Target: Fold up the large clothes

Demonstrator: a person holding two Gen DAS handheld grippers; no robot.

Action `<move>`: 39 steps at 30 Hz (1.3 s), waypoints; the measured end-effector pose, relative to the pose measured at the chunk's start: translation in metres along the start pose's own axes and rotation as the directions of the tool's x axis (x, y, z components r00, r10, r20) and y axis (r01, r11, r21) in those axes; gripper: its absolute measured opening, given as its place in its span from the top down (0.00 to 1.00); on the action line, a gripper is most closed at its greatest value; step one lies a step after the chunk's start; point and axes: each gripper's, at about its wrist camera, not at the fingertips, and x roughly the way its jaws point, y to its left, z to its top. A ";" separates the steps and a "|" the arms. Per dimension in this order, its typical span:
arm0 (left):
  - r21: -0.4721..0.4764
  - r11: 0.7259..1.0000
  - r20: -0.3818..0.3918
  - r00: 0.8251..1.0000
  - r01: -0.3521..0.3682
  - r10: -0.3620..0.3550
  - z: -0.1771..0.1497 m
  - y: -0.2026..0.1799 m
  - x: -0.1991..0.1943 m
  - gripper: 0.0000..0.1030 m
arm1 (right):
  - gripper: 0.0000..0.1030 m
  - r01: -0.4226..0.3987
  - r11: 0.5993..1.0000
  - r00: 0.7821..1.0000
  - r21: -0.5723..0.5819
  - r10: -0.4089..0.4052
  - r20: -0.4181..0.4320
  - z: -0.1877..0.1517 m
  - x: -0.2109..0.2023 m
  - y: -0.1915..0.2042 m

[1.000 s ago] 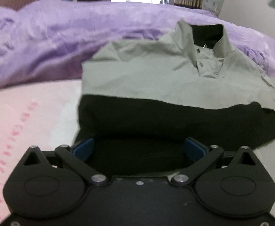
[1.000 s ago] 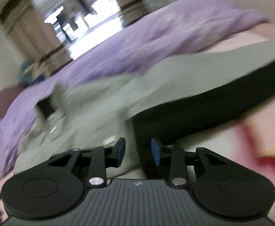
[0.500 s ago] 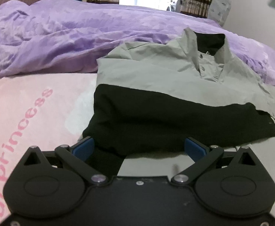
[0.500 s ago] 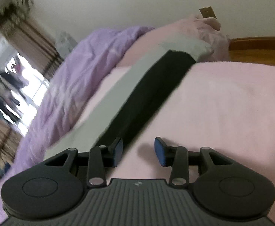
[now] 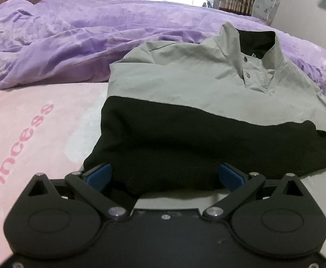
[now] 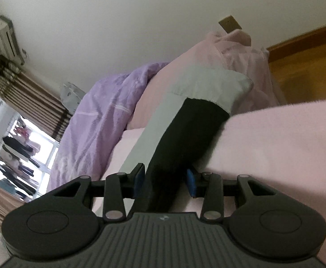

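Garment: the grey-and-black shirt lies on the bed, on the pink blanket, with its collar toward the purple duvet. Both sides look tucked in, and the black lower half faces me.

Left gripper: I see its fingers spread wide, the blue pads either side of the black hem. The cloth lies loose between them and nothing is pinched.

Right gripper: tipped over at the shirt's side edge, low to the bed. Its fingers stand half apart with a black fold of the shirt between them. From this angle I cannot be sure whether the pads press on the cloth or only flank it; I read it as not yet pinched.

Step in hand: I judge this to be the setup for the bottom-to-top fold, with both grippers lined up on the hem end.

Next move: I would close both sets of fingers on the black hem, one near each corner, then lift evenly and carry it over toward the collar.

Risk: an uneven pinch could drag the tucked sides open or skew the fold.
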 end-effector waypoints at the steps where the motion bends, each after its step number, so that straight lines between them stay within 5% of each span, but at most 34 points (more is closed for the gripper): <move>1: 0.000 1.000 -0.001 1.000 0.000 0.000 0.000 0.000 0.001 0.00 | 0.54 0.012 1.000 1.000 -0.019 -0.012 0.002 -0.001 -0.001 0.003; 3: -0.001 1.000 -0.002 1.000 0.001 -0.001 0.000 0.000 0.001 0.00 | 0.59 0.044 0.997 0.999 -0.068 -0.044 0.002 -0.002 -0.001 0.011; 5: 0.004 1.000 0.000 1.000 -0.001 0.001 0.000 -0.001 -0.001 0.00 | 0.80 0.096 0.986 0.995 -0.137 -0.096 0.009 -0.002 0.000 0.021; 7: 0.007 1.000 0.003 1.000 0.000 0.000 0.000 0.000 -0.003 0.00 | 0.90 0.102 0.974 0.995 -0.200 -0.099 0.029 -0.001 -0.003 0.032; 12: 0.003 1.000 0.022 1.000 0.009 -0.009 0.002 0.002 -0.013 0.00 | 0.96 0.058 0.944 0.996 -0.324 -0.033 0.082 -0.007 -0.029 0.081; 17: -0.014 0.999 0.043 0.999 0.035 -0.034 0.003 0.006 -0.024 0.00 | 0.96 -0.096 0.838 0.979 -0.538 0.176 0.099 -0.056 -0.077 0.171; 21: -0.030 0.997 0.059 0.996 0.068 -0.066 0.000 0.008 -0.032 0.00 | 0.96 -0.294 0.633 0.924 -0.716 0.380 -0.044 -0.143 -0.121 0.251; 24: -0.048 0.994 0.064 0.994 0.094 -0.091 -0.001 0.010 -0.037 0.00 | 0.93 -0.472 0.375 0.832 -0.798 0.488 -0.262 -0.238 -0.159 0.298; 27: -0.058 0.992 0.070 0.992 0.108 -0.104 -0.002 0.010 -0.041 0.00 | 0.75 -0.614 0.106 0.737 -0.782 0.431 -0.520 -0.339 -0.181 0.318; 29: -0.072 0.989 0.072 0.990 0.127 -0.122 -0.002 0.011 -0.044 0.00 | 0.70 -0.611 0.031 0.749 -0.791 0.345 -0.565 -0.381 -0.182 0.317; 31: -0.095 0.983 0.071 0.986 0.159 -0.153 -0.001 0.013 -0.045 0.00 | 0.65 -0.611 0.022 0.762 -0.791 0.289 -0.580 -0.397 -0.177 0.309; 33: -0.116 0.976 0.074 0.981 0.185 -0.177 0.000 0.015 -0.042 0.00 | 0.60 -0.645 0.074 0.750 -0.761 0.252 -0.612 -0.387 -0.170 0.301; 37: -0.170 0.962 0.067 0.977 0.213 -0.204 0.003 0.015 -0.027 0.00 | 0.51 -0.635 0.246 0.773 -0.732 0.206 -0.600 -0.343 -0.159 0.277; 39: -0.215 0.947 0.056 0.971 0.240 -0.233 0.006 0.016 -0.017 0.00 | 0.50 -0.626 0.369 0.774 -0.687 0.187 -0.605 -0.312 -0.149 0.255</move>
